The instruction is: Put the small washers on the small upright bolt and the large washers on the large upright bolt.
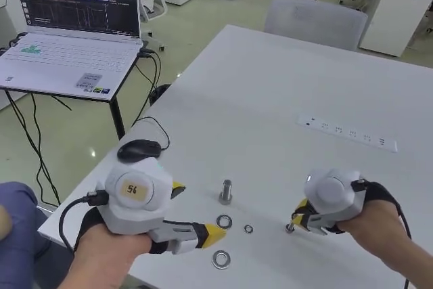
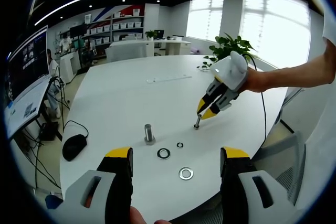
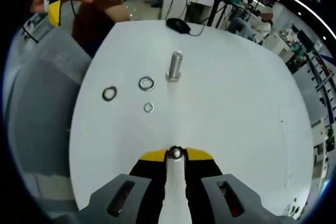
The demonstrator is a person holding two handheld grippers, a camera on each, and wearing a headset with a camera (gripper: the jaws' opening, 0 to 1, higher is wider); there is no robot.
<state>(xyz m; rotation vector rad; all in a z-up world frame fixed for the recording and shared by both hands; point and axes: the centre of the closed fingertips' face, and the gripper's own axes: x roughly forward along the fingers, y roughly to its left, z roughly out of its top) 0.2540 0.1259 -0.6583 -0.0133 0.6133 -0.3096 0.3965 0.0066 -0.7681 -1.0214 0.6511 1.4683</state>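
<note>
— Jaws of the left gripper (image 1: 196, 212): how do they stand?
— Spread wide with nothing between them, low over the surface (image 1: 270, 99) near its front edge. One large washer (image 1: 224, 221) lies just beside a yellow tip, another large washer (image 1: 221, 259) nearer the edge.
— And the right gripper (image 1: 295, 220)?
— Its jaws are closed on the small bolt (image 1: 290, 227), held roughly upright with its lower end at the surface, to the right of the small washer (image 1: 248, 229).
— Where is the large bolt (image 1: 226, 191)?
— Upright on the surface between the two grippers, behind the three washers and touching none of them. All three lie flat.
— Anything else?
— A mouse (image 1: 139, 149) sits near the left edge.
</note>
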